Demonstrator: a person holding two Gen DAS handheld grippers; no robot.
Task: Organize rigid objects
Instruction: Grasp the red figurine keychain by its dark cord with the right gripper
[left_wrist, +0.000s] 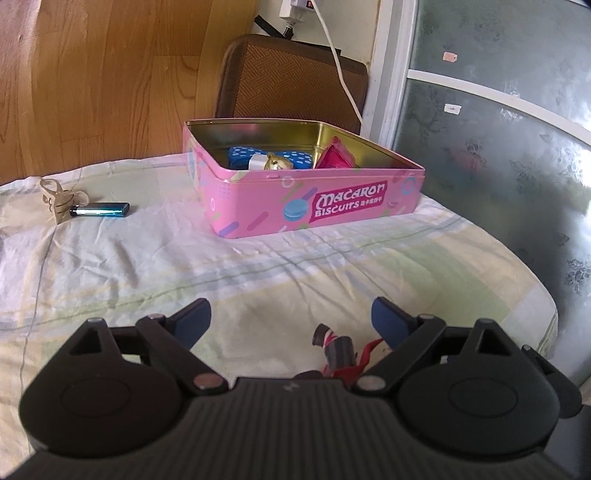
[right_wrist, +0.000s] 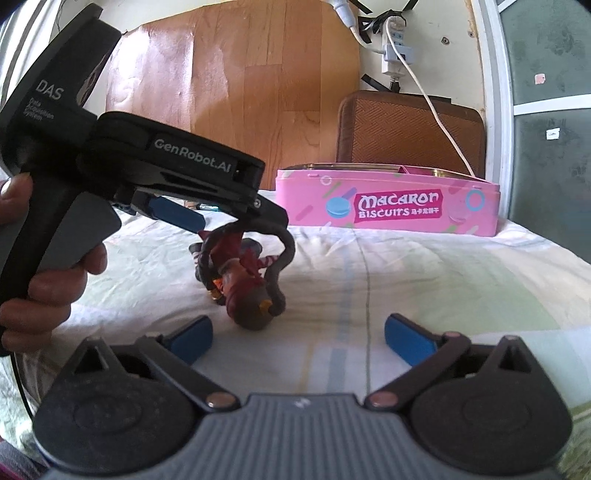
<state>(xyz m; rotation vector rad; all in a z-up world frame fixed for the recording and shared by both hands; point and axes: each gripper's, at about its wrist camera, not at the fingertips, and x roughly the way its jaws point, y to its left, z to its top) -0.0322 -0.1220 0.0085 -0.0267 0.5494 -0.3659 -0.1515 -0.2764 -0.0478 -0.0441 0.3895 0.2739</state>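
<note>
A small figurine (right_wrist: 245, 284) in dark red and grey, with a curled grey tail or cord looping over it, lies on its side on the pale checked sheet (right_wrist: 406, 288) that covers the bed, in front of both tools. The right gripper (right_wrist: 299, 334) hangs just short of it with its jaws spread wide; the toy's head lies near the left blue pad, but neither pad touches it. The left gripper (left_wrist: 291, 315), held in a person's hand (right_wrist: 48, 280), comes in from the left in the right wrist view, its blue pads (right_wrist: 177, 216) reaching over the top of the figurine; in its own camera its jaws also stand wide, with the figurine (left_wrist: 338, 350) low between them and no pad pressing on it. Further back on the sheet stands an open pink biscuit tin (left_wrist: 314, 206) labelled "Macaron Biscuits"; inside it are a blue spotted case (left_wrist: 273, 157), a small gold bear (left_wrist: 277, 162) and a pink-red packet (left_wrist: 336, 155). Well to the left of the tin lie a blue lighter (left_wrist: 101, 210) and, just beside it, a pale hair clip (left_wrist: 57, 201).
</note>
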